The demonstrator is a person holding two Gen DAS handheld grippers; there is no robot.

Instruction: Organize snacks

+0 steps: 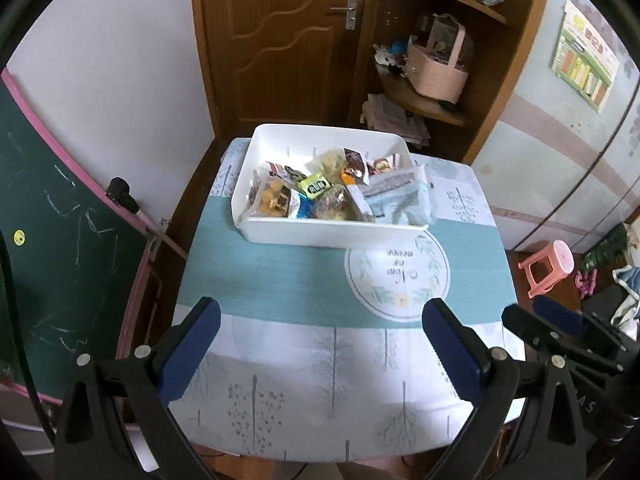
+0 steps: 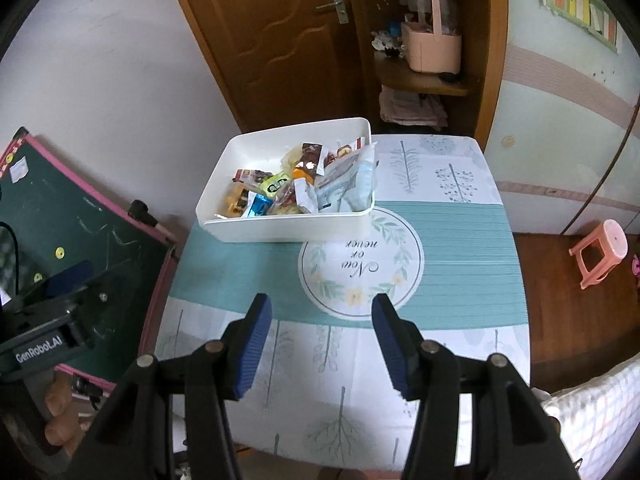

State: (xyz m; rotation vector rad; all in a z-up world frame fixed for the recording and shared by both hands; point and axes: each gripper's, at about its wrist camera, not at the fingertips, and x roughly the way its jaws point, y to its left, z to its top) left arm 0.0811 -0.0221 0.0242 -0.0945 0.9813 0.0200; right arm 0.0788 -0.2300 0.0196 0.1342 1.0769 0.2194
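White bin parked on the far half of the table, packed with snack packets all piled inside. Big pale-blue pack jammed against the bin's right wall, poking a bit over the rim. Round "Now or never" print just in front of the bin, bin's near right corner overlapping its edge.

Left gripper hanging over the table edge nearest the camera, well short of the bin, jaws spread wide, nothing between them. Right gripper same deal: pads apart, empty, just short of the round print.

Behind the bin: wooden door and a shelf with a pink basket. Off to the bin's left, a green chalkboard; far off right, a pink stool.
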